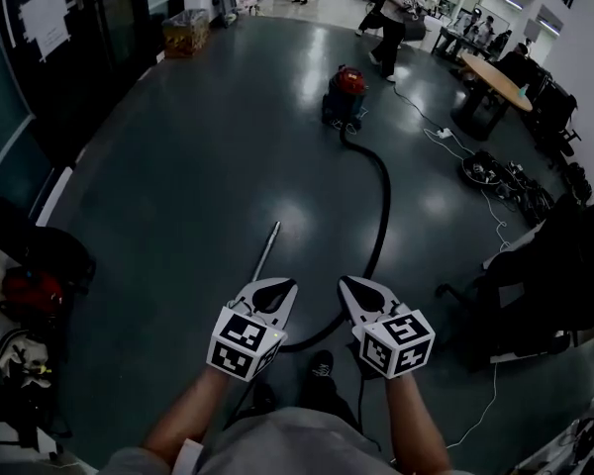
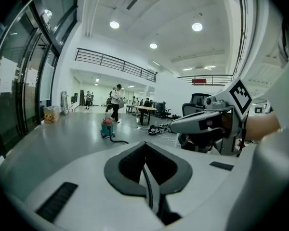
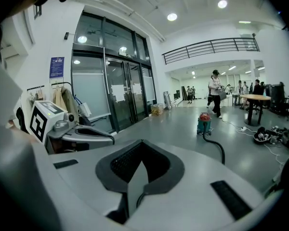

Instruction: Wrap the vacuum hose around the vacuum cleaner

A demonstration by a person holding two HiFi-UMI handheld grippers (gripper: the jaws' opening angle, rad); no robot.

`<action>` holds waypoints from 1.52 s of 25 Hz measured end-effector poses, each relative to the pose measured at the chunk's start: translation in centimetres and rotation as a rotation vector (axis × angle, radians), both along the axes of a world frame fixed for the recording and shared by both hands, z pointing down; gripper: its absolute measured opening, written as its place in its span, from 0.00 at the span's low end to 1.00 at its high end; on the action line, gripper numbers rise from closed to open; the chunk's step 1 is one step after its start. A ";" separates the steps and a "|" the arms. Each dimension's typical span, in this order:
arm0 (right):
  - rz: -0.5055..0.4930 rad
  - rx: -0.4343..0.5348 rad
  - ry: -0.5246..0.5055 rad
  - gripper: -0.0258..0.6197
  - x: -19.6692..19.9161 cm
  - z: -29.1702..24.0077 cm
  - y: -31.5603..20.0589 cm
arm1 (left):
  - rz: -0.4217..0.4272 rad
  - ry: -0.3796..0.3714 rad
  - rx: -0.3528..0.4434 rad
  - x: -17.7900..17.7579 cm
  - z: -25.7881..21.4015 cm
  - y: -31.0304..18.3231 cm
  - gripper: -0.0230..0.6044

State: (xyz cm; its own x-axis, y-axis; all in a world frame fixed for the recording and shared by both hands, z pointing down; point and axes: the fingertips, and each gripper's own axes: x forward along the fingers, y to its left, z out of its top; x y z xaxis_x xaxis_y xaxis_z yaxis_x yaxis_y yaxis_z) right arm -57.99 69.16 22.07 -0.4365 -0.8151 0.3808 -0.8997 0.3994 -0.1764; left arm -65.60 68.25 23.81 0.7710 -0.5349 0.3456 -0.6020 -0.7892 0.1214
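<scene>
The left tongs (image 1: 277,289) and right tongs (image 1: 350,287) are both clenched on nothing, side by side over the floor (image 1: 198,166). Just ahead lies a metal wand (image 1: 266,250). The vacuum hose (image 1: 384,206) curves away unobstructed to the vacuum cleaner (image 1: 345,95). Beyond it a person (image 1: 394,13) walks. A round worktop (image 1: 500,77) and tangled cables (image 1: 495,171) sit to the right. At far left is a box (image 1: 185,31), contents unclear.
</scene>
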 end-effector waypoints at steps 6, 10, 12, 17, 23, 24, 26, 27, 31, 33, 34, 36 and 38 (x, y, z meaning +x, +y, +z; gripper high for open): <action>-0.048 -0.003 -0.022 0.05 4.0 1.0 -4.3 | -0.027 -0.029 -0.007 2.9 1.4 -3.4 0.05; -0.099 -0.033 -0.035 0.05 7.2 3.1 -6.5 | -0.039 -0.052 -0.026 5.7 3.2 -5.2 0.05; -0.149 -0.040 -0.043 0.05 8.5 4.4 -7.3 | -0.060 -0.076 -0.037 7.0 4.5 -6.1 0.05; -0.291 -0.074 -0.019 0.05 9.4 9.7 -9.5 | -0.106 -0.160 -0.086 7.5 9.8 -8.9 0.05; -0.392 -0.189 0.029 0.05 7.6 19.2 -11.1 | -0.153 -0.249 -0.200 4.6 19.2 -9.9 0.05; -0.393 -0.201 0.037 0.05 7.2 20.9 -11.5 | -0.161 -0.256 -0.216 3.9 20.9 -10.4 0.05; -0.382 -0.222 0.059 0.05 6.4 24.3 -12.6 | -0.183 -0.258 -0.260 2.3 24.4 -11.5 0.05; -0.373 -0.234 0.068 0.05 6.0 26.2 -13.0 | -0.192 -0.256 -0.286 1.5 26.4 -11.8 0.05; -0.350 -0.297 0.089 0.05 4.9 34.4 -14.0 | -0.201 -0.270 -0.363 -1.0 34.6 -13.3 0.05; -0.359 -0.319 0.117 0.05 4.0 38.8 -14.4 | -0.197 -0.281 -0.393 -2.2 38.9 -13.9 0.05; -0.367 -0.326 0.133 0.05 3.5 40.9 -14.6 | -0.196 -0.288 -0.408 -2.8 41.1 -14.1 0.05; -0.381 -0.334 0.155 0.05 2.7 45.0 -15.1 | -0.203 -0.308 -0.441 -3.9 46.1 -14.5 0.05; -0.391 -0.340 0.164 0.05 2.1 49.2 -15.7 | -0.219 -0.338 -0.473 -4.8 51.4 -15.0 0.05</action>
